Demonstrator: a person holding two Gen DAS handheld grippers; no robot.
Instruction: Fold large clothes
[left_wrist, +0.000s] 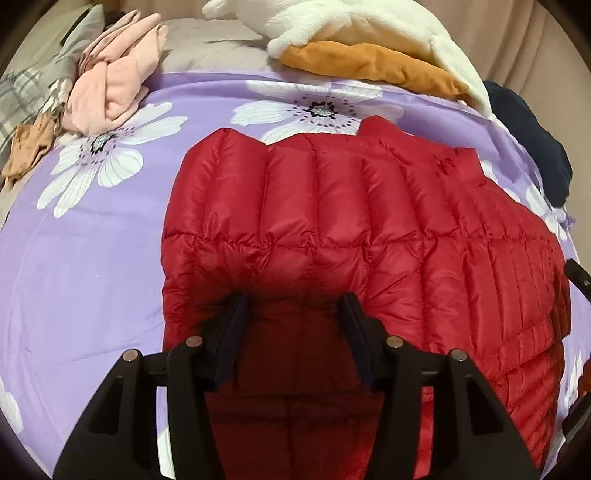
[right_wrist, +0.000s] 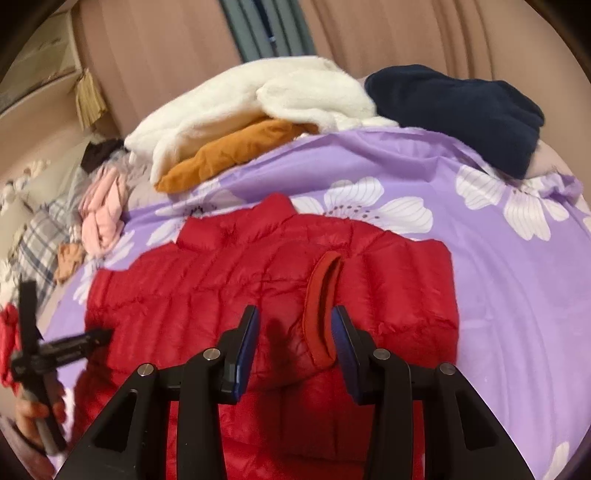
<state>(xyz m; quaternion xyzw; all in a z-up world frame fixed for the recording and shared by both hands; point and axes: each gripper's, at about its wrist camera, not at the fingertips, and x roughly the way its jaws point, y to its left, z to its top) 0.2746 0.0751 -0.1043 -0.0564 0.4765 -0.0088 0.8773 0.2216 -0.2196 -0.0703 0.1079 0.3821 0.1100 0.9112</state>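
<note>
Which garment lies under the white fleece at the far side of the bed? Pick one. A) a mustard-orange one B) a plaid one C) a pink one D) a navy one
A: the mustard-orange garment pokes out from beneath the white fleece, while the navy garment sits apart to its right.

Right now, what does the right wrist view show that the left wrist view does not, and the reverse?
Only the right wrist view shows the jacket's cuff lying by the right gripper, the person's hand holding the left gripper, and the grey curtain strip. Only the left wrist view shows the left gripper's fingers over the jacket's near edge. Both share the red puffer jacket, the purple floral cover, the white fleece, orange garment and pink clothes.
</note>
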